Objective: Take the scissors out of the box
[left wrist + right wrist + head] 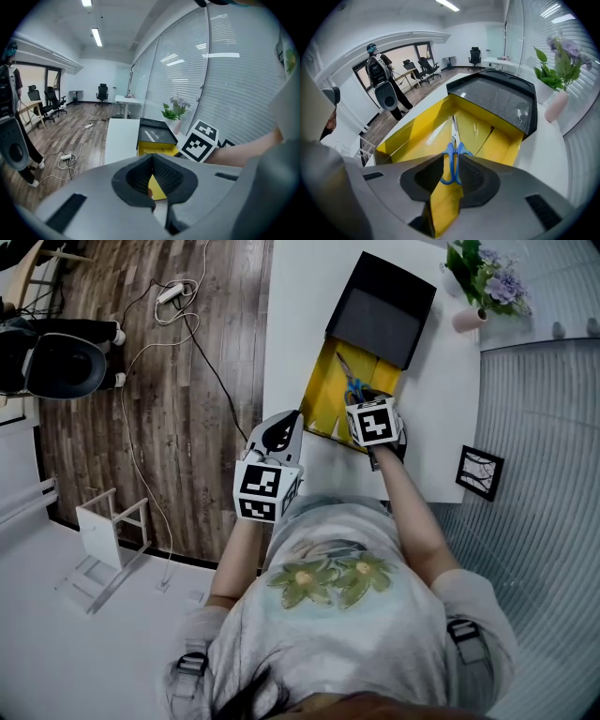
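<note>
On the white table (pixel 291 315) the yellow box (pixel 323 395) stands open. Its black lid (pixel 380 320) is thrown back at the box's 1 o'clock, inner face up. The scissors (pixel 354 382) lie on the yellow floor of the box, blades toward 11 o'clock and blue handles at the 6 o'clock end.

The right gripper (pixel 368 399) reaches over the box's near edge. In the right gripper view its jaws have only a narrow gap between them, and the blue handles of the scissors (pixel 452 161) fill that gap with a pad at either side, so the right gripper (pixel 451 172) appears to be pinching them. The scissors are not lifted out of the box.

The left gripper (pixel 292 418) hangs at the box's 8 o'clock, over the table edge. The left gripper view shows its tips pressed together on nothing (pixel 151 161), with only a sliver of yellow box beyond.

A potted plant (pixel 478 287) stands at the lid's 2 o'clock, and a small framed picture (pixel 479 472) lies at the table's 4 o'clock corner.
</note>
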`<state>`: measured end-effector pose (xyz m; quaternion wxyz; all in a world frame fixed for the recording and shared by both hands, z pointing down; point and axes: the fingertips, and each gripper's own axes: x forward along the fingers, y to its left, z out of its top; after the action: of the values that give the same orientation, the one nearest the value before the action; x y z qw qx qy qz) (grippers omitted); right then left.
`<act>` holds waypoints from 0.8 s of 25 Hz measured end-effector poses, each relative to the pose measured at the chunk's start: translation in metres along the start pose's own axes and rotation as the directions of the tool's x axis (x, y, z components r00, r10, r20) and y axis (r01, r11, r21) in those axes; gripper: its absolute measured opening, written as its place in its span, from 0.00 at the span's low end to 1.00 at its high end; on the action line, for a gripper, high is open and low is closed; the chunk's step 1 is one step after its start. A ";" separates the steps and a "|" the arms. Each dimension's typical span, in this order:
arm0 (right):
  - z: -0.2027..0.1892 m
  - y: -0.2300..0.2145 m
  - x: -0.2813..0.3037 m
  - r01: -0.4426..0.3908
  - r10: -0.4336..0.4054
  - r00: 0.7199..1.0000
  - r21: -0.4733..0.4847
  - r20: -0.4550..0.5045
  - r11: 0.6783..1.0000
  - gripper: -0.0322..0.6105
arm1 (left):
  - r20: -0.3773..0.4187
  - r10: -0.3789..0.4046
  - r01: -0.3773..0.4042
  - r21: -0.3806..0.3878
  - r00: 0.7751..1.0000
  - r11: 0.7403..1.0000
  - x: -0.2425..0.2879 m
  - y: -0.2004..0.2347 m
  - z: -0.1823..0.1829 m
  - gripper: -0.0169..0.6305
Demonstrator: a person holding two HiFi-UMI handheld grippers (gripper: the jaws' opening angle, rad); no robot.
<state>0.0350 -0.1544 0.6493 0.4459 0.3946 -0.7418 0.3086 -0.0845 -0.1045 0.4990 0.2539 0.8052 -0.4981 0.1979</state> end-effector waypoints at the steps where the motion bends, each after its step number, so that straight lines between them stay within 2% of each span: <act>1: 0.001 0.000 0.002 0.002 -0.002 1.000 -0.006 -0.008 1.000 0.19 | 0.001 -0.001 0.001 0.000 1.000 1.000 0.000 0.000 0.001 0.04; 9: 0.001 -0.003 0.010 0.042 -0.046 0.991 -0.031 -0.122 0.999 0.16 | 0.004 -0.002 0.002 0.009 1.000 1.000 0.000 -0.002 0.001 0.04; 16: 0.000 -0.008 0.010 0.042 -0.041 0.988 0.000 -0.150 0.999 0.16 | 0.006 -0.004 0.004 0.013 1.000 1.000 0.000 -0.004 0.004 0.04; 20: 0.002 -0.007 0.012 0.052 -0.055 0.988 -0.029 -0.141 0.998 0.17 | 0.012 -0.002 0.002 0.015 1.000 1.000 0.000 -0.005 0.007 0.04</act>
<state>0.0364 -0.1628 0.6604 0.5106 0.3857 -0.7012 0.3142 -0.0799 -0.1070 0.4924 0.2450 0.8088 -0.4971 0.1967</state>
